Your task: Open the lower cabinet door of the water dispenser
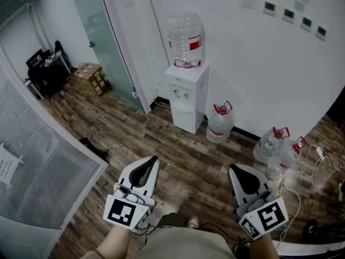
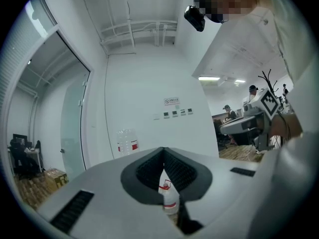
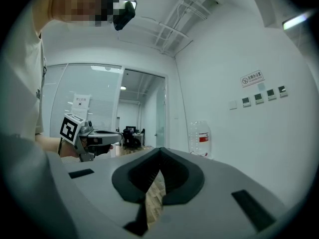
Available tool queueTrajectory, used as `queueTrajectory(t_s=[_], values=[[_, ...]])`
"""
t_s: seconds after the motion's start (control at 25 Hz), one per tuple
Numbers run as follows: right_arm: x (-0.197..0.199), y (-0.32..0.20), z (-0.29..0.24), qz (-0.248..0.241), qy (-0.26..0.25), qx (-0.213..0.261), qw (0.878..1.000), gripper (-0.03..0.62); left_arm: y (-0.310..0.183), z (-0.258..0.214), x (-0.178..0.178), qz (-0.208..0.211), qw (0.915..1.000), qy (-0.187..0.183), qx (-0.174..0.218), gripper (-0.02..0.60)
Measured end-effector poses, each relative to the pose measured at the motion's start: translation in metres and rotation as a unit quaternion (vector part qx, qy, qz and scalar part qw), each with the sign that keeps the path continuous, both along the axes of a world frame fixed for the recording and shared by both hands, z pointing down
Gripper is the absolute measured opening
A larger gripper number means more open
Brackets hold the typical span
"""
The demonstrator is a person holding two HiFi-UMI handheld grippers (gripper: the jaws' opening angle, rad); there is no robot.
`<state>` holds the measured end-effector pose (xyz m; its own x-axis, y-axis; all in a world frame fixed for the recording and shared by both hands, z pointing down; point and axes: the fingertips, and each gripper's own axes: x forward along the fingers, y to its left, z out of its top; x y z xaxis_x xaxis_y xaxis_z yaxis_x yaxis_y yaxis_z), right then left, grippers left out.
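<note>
The white water dispenser (image 1: 186,95) stands against the far wall with a clear bottle (image 1: 185,39) on top. Its lower cabinet door (image 1: 185,117) is closed. Both grippers hang low over the wooden floor, well short of the dispenser and pointing level towards it. The left gripper (image 1: 155,158) is shut on nothing, and the left gripper view shows its jaws (image 2: 163,149) meeting at the tip. The right gripper (image 1: 232,168) is likewise shut and empty, with its tip (image 3: 160,149) closed. The dispenser's bottle (image 3: 200,138) shows to the right in the right gripper view.
A spare water jug (image 1: 219,123) stands on the floor just right of the dispenser, with two more jugs (image 1: 271,144) and loose cables (image 1: 302,171) farther right. A glass door (image 1: 105,42) and a cardboard box (image 1: 92,77) lie to the left. A blind-covered partition (image 1: 38,161) runs along the near left.
</note>
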<state>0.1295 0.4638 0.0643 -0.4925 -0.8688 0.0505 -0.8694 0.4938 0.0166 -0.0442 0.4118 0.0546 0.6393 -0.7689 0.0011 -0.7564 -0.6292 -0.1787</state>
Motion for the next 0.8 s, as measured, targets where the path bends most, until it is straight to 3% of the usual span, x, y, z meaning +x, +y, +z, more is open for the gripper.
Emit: queueTrajectory(t_s=[0.48, 0.8], values=[[0.017, -0.019, 0.02, -0.015, 0.0, -0.005, 1.0, 0.006, -0.002, 0.012, 0.037, 0.016, 0.9998, 0.003, 0.007, 0.006], [0.004, -0.059, 0.036, -0.027, -0.01, -0.008, 1.0, 0.006, -0.036, 0.031, 0.031, 0.013, 0.9998, 0.006, -0.012, 0.006]])
